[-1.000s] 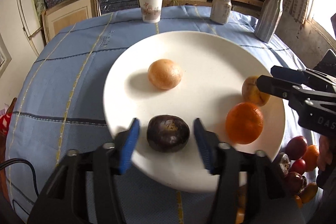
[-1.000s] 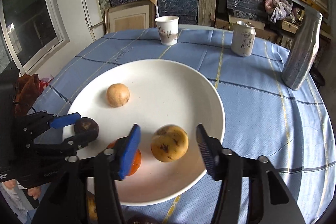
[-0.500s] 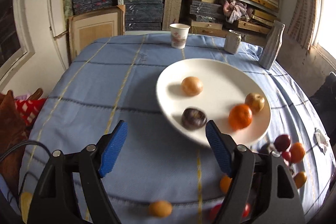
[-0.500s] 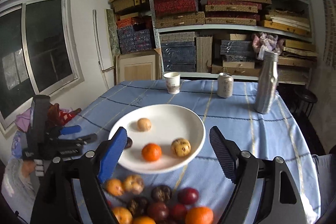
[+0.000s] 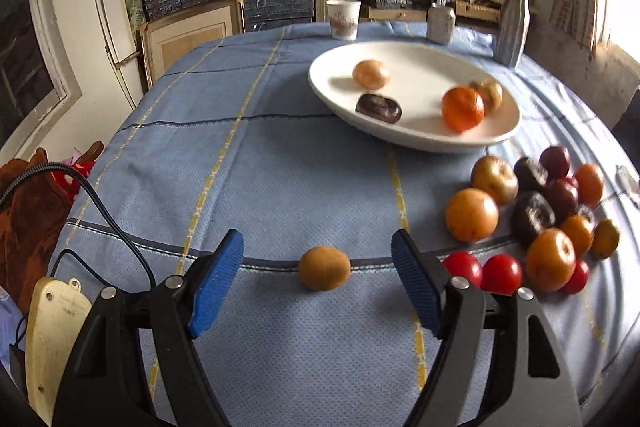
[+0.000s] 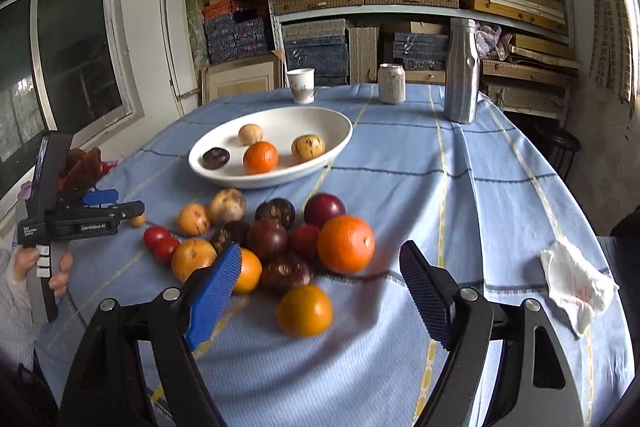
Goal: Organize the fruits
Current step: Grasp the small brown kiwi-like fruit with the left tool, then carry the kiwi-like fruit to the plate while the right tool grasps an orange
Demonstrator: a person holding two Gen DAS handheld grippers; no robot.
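A white plate [image 5: 420, 143] [image 6: 260, 181] on the blue tablecloth holds a tan fruit, a dark fruit [image 5: 378, 108], an orange [image 6: 260, 157] and a speckled yellow fruit [image 6: 307, 146]. A pile of loose fruits [image 5: 532, 211] [image 6: 276, 239] lies nearer than the plate. My left gripper [image 5: 318, 241] [image 6: 128, 205] is open over the cloth, its jaws closing. A small brown fruit [image 5: 324, 267] lies between them, untouched. My right gripper [image 6: 320, 250] hangs open over the pile's near edge, with an orange fruit [image 6: 305, 310] on the cloth below it.
A paper cup [image 6: 301, 85], a can [image 6: 391, 83] and a metal bottle [image 6: 462, 71] stand at the table's far side. A crumpled tissue [image 6: 576, 283] lies at the right. A black cable [image 5: 100, 203] and a cream object [image 5: 52, 331] sit by the left edge.
Both grippers have drawn back from the plate to the near side of the table with their jaws wider. The dark fruit and the speckled fruit stay on the plate.
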